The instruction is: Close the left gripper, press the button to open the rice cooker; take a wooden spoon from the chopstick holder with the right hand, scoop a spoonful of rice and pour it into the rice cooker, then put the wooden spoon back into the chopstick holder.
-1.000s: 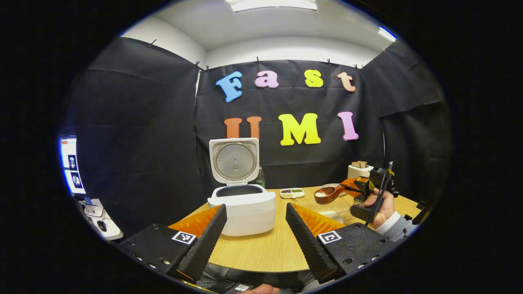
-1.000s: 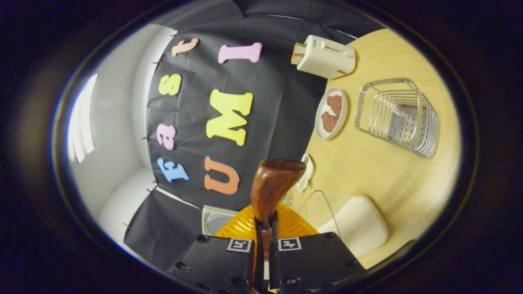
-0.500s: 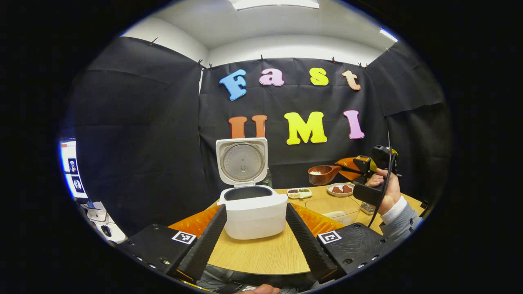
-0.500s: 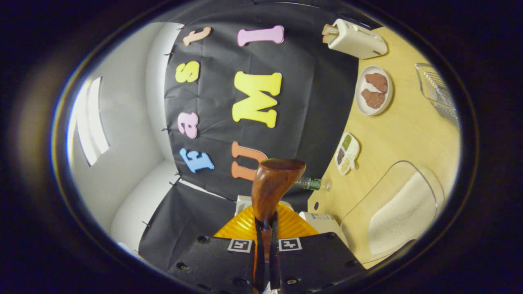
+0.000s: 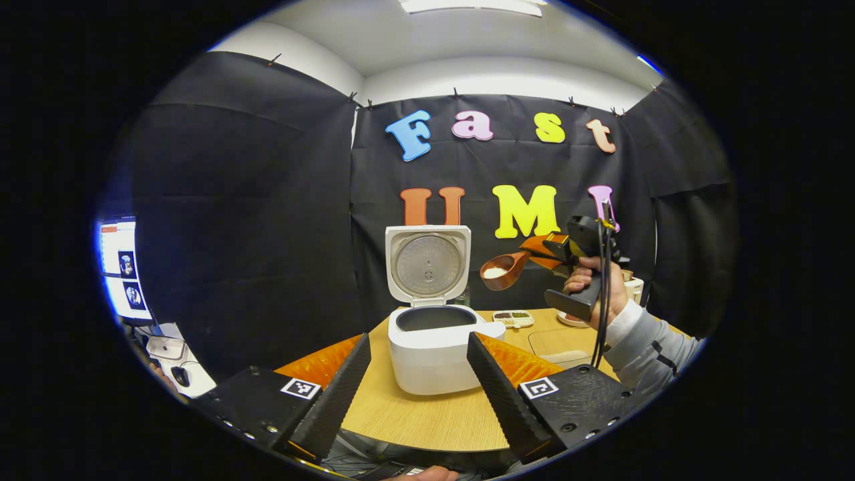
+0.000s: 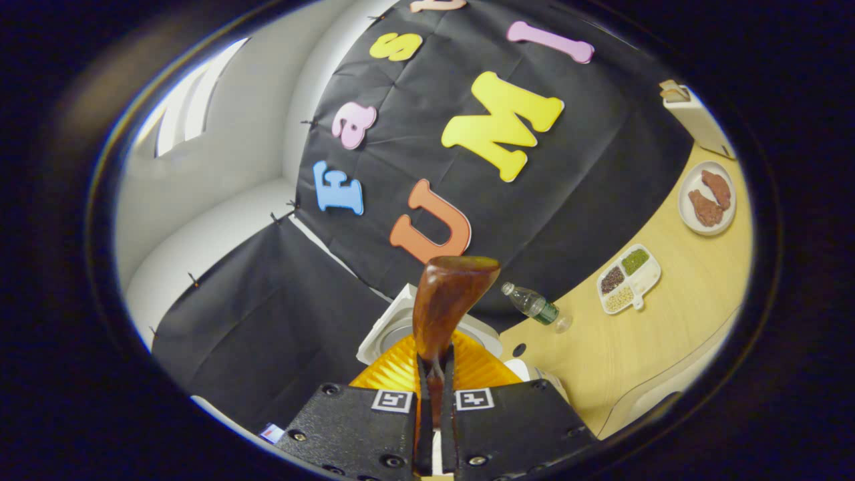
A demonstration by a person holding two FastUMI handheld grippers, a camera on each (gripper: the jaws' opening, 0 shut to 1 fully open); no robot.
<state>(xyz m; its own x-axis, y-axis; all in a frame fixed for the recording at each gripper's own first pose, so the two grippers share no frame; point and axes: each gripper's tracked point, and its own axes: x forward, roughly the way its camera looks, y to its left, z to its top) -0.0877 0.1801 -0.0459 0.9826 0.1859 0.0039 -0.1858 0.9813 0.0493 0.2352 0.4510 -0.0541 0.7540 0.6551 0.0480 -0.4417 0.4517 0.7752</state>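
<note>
Two jaws of right gripper (image 6: 434, 394) clamped on wooden spoon (image 5: 504, 269) — left gripper (image 5: 417, 381) jaws apart.

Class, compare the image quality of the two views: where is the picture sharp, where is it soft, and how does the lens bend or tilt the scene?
Left gripper view: evenly lit and sharp on the rice cooker and spoon; the fisheye bows the wall's top edge. Right gripper view: the scene is tilted, the table slanting up the right side; the wooden spoon close to the lens looks soft, with a window's glare upper left.

wooden spoon (image 5: 502, 270) now nearer rice cooker (image 5: 437, 344)
</note>
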